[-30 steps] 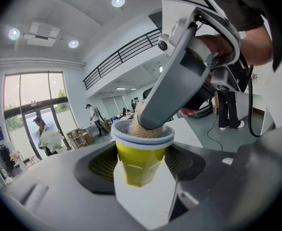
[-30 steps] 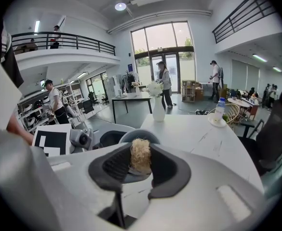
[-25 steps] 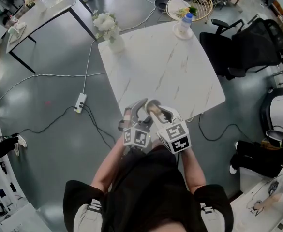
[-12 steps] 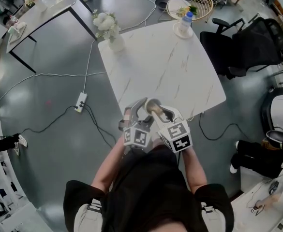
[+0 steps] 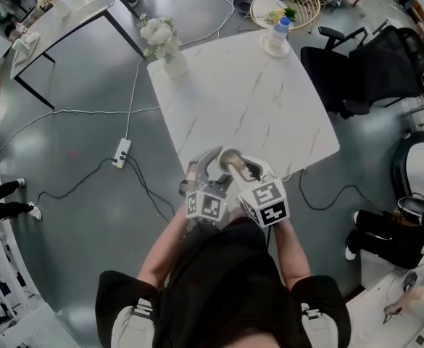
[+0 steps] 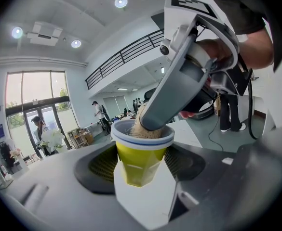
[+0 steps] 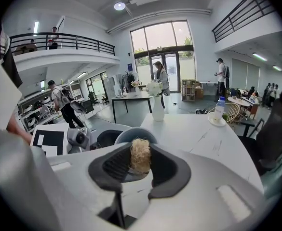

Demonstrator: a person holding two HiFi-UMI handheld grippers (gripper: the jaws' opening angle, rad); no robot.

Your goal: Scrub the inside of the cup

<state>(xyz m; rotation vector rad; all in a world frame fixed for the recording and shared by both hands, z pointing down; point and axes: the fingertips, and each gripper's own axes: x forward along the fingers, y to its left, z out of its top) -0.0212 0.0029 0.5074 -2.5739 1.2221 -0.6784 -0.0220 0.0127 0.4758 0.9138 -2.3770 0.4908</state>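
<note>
Nothing has moved for a second: the left gripper [image 5: 203, 171] fingers clasp the yellow cup [image 6: 140, 160] over the bench [image 5: 255, 100] near edge, and the right gripper [image 5: 235, 164] fingers pinch the fibre scrubber [image 7: 140, 160] in its mouth, so scrubbing seems paused.

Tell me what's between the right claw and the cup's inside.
A tan fibrous scrub pad, gripped by the right claw, fills that gap; it pokes into the mouth of the yellow cup. The left gripper view shows it best.

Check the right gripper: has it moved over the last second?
No. The right gripper sits at the same spot against the near edge of the white table, its scrubber in the cup.
</note>
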